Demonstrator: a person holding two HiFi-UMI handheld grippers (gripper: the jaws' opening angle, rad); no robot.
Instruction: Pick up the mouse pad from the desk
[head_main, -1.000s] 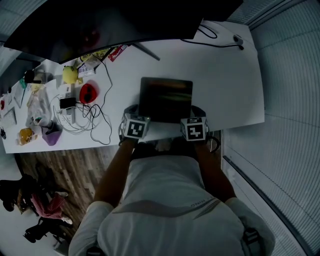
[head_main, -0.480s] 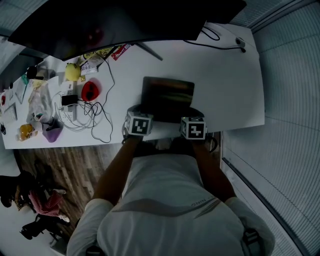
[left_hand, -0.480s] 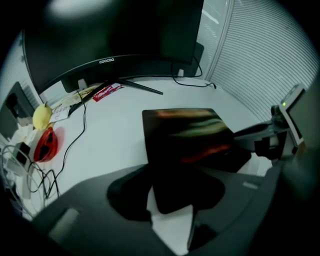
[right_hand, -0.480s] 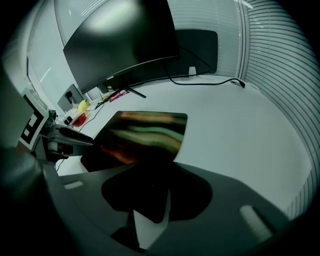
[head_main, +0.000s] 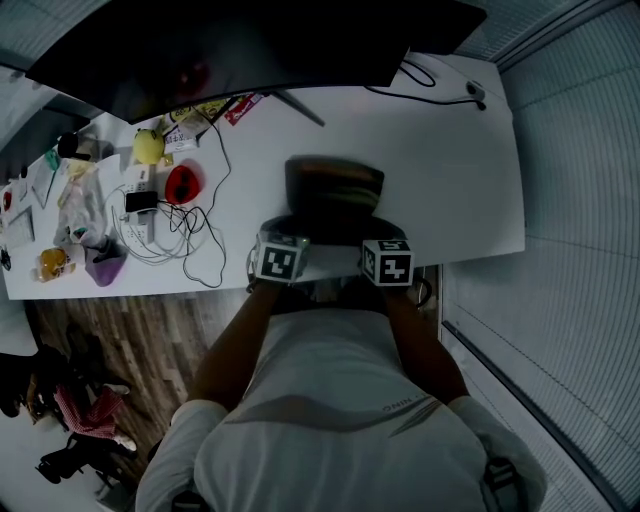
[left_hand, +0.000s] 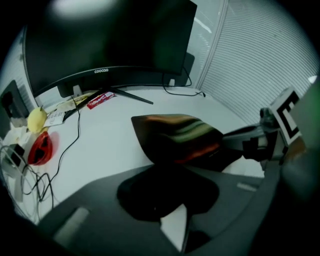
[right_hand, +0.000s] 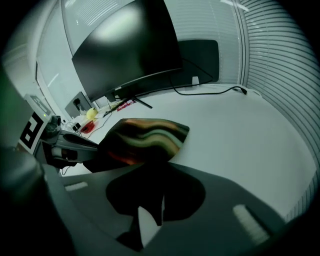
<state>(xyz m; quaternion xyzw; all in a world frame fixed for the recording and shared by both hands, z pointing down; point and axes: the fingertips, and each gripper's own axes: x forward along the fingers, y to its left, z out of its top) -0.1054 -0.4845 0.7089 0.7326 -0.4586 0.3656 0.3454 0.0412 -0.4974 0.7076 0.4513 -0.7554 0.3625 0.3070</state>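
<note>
Mouse pad (head_main: 333, 188) between closing jaws, grippers (head_main: 284, 232) (head_main: 386, 232) down-tilted

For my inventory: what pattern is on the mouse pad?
Dark mouse pad, wavy orange-green stripes; best in right gripper view.

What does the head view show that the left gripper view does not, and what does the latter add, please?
Only the head view: the person's torso, the wooden floor and a purple container. Only the left gripper view: the left gripper with its jaws closing on the raised near edge of the mouse pad, and the brand label on the monitor. Both: the mouse pad, the monitor, the red object and the white desk.
</note>
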